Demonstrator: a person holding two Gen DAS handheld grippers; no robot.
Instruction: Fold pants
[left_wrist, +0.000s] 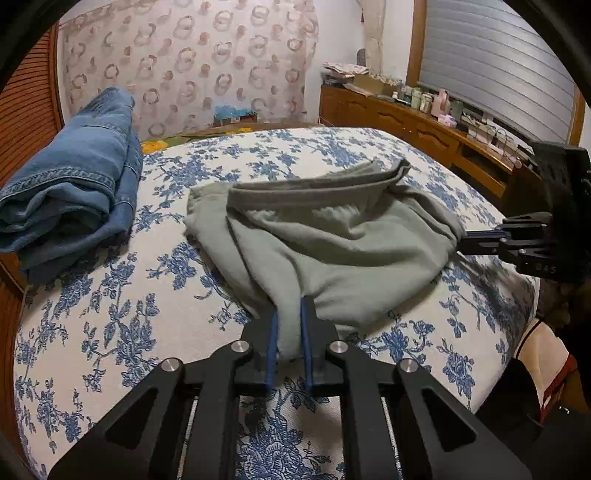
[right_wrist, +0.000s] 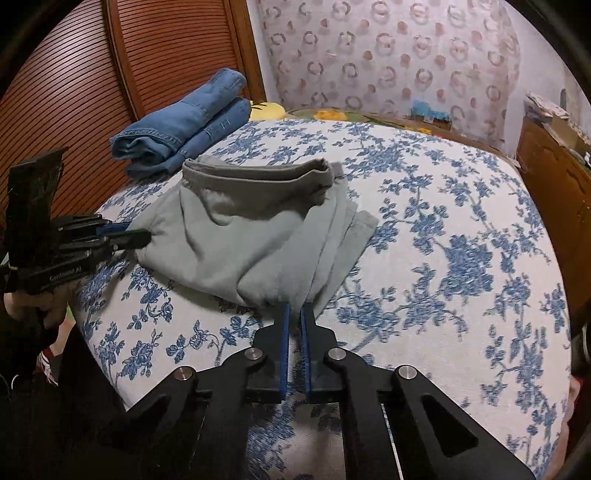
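- Blue-flowered white bedspread (left_wrist: 122, 280) covers the bed, with a ring-patterned curtain (left_wrist: 192, 62) behind it and a slatted wooden wardrobe door (right_wrist: 74, 81) to one side.
- Grey-green pants (left_wrist: 332, 243) lie bunched near the bed's front edge, the darker waistband (left_wrist: 314, 188) standing up on the far side.
- Left gripper (left_wrist: 290, 306) is clamped tight on a tongue of the pants' near edge; the cloth sits pinched between its blue pads.
- Right gripper (right_wrist: 294, 308) is likewise closed on the other near corner of the pants, fabric caught between its blue-lined fingers.
- Each gripper shows in the other's view, biting the pants from the side, low over the bedspread.
- Folded blue jeans (right_wrist: 177, 129) rest further back by the wardrobe door, apart from the pants.
- Along the far wall, a wooden sideboard (left_wrist: 406, 122) carries small bottles and boxes.
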